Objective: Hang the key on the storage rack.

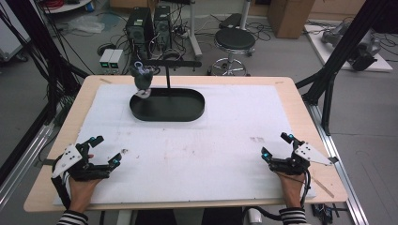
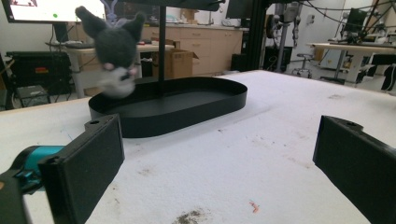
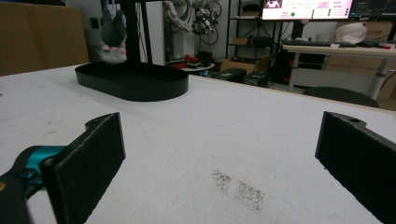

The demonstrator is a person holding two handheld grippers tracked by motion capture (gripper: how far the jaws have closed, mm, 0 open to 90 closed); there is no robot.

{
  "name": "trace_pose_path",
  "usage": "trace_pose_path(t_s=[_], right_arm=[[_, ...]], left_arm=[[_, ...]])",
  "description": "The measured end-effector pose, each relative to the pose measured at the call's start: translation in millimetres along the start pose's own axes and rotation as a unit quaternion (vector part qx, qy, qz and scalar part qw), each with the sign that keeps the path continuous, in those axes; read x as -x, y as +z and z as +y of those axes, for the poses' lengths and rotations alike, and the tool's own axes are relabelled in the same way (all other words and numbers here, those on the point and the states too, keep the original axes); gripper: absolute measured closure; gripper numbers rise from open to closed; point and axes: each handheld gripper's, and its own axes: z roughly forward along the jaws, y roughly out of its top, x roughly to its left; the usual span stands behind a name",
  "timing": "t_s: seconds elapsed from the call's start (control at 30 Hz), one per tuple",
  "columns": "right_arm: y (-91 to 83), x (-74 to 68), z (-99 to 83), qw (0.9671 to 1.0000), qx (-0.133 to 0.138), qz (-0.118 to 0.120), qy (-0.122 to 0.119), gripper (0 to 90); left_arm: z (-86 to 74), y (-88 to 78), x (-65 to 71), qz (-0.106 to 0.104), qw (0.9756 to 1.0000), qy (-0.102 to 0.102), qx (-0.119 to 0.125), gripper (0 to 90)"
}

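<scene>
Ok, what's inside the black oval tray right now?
The black oval tray looks bare apart from the stand's post rising from it. The grey plush toy hangs above its end, hiding the floor behind.

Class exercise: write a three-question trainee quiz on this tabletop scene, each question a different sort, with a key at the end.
1. True or false: the left gripper holds the plush toy.
2. The toy hangs above which end of the black tray: A left, B right, C middle?
3. Fill in: the right gripper rests with its fingers ____.

Key: 1 false, its fingers are empty; 2 A; 3 open.
</scene>
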Motion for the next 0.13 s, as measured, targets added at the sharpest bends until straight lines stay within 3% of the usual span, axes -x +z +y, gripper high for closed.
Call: trace_pose_path(t_s=[0.13], right_arm=[[0.2,-0.3,0.0,1.0000,0.001,0.000,-0.004,0.5]], left_arm=[[-0.5,-1.5,-1.1,0.003,0.9999,-0.006,0.008,2.4]])
